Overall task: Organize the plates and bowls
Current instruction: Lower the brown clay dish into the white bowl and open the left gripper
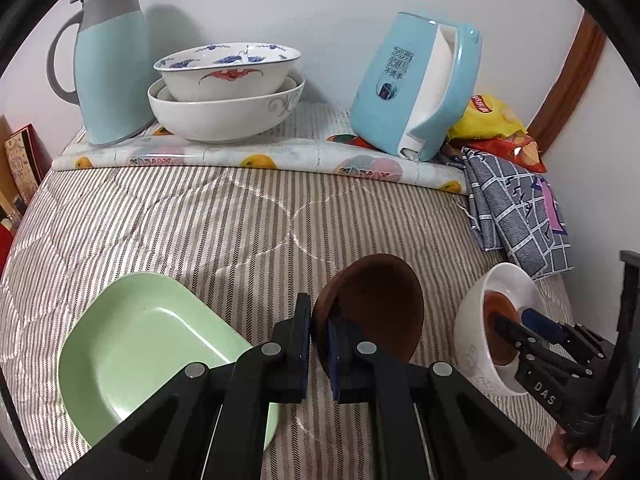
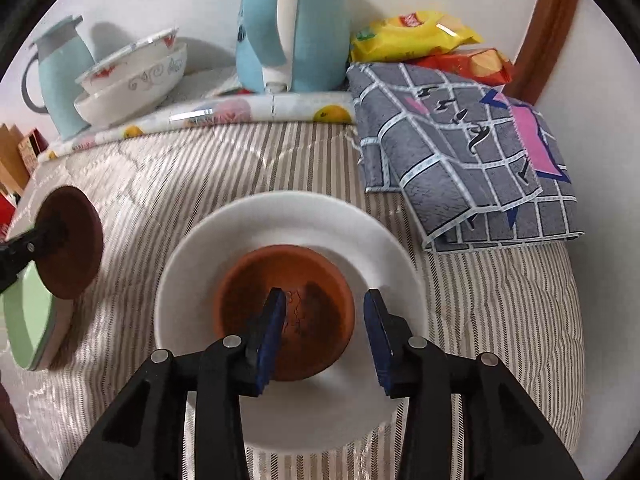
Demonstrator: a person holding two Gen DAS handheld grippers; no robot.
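Right wrist view: right gripper has jaws parted, straddling the near rim of the terracotta saucer resting in the white bowl. Left gripper clamps a brown saucer aloft. Advise withdrawing straight, without nudging the rim.

Both my grippers share one build: matte black plastic linkage arms, angular with triangular recesses, joined at round silver pivot pins. On my left gripper four such pins show across the linkages, and the fingers carry flat dark-blue pads on their inner faces. My right gripper has the same four pins and blue pads. Seen from the left wrist, its side bears raised letters reading "DAS". My right hand shows only fingertips; no sleeve visible.
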